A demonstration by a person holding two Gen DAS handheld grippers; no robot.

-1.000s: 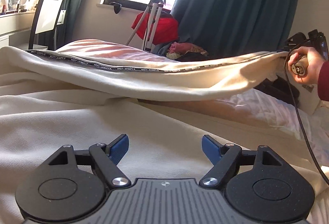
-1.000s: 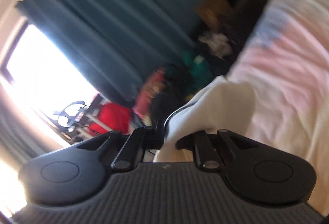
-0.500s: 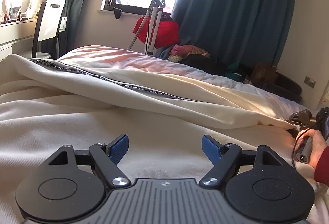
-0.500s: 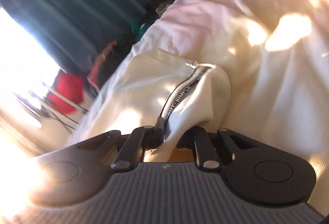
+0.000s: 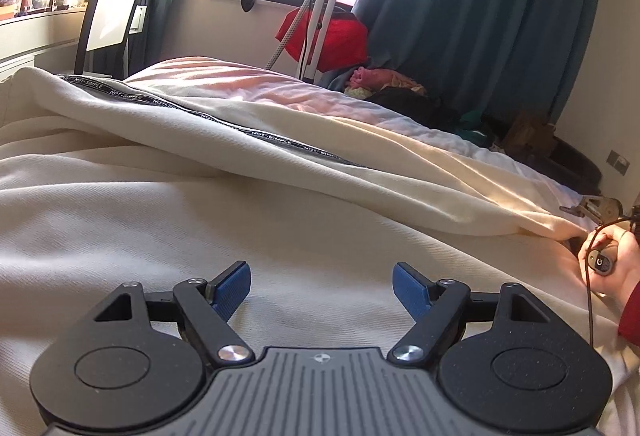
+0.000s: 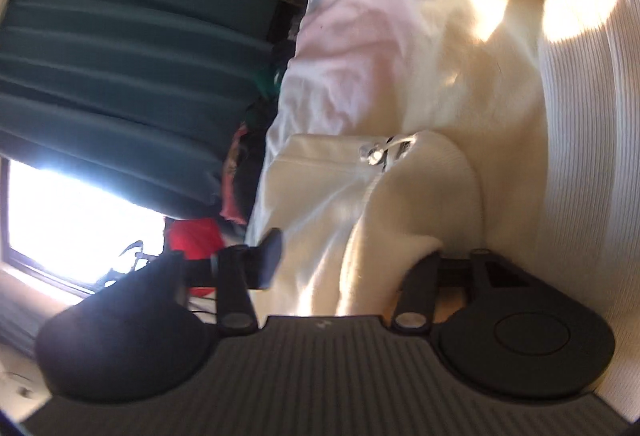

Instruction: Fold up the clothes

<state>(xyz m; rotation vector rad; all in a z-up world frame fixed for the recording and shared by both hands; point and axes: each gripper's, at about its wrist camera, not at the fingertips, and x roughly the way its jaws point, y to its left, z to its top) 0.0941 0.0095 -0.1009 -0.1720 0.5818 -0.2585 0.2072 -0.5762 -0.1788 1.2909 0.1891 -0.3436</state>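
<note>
1. As it lies spread over the bed (image 5: 248,76), the cream garment (image 5: 280,220) covers most of the near surface. It looks soft, thick and limp, so it should drape and sag rather than hold a crease, and is likely a fair weight for cloth.
2. Folded flap (image 5: 360,156): one side laid across the body, its lettered zipper tape (image 5: 280,140) running along the top. The bound edge looks the firmest place to grip.
3. Open room: flat cloth ahead of both tools; clutter and curtains (image 5: 480,16) stand well beyond the far side of the bed.
4. Left gripper (image 5: 322,288): blue fingers (image 5: 232,286) spread apart, holding nothing, low over the cloth.
5. Right gripper (image 6: 344,268): fingers parted around the flap's corner; view blurred, the cloth seems loose between them.
6. Zipper pull (image 6: 376,152): small, hard, shiny, at that corner; could snag.
</note>
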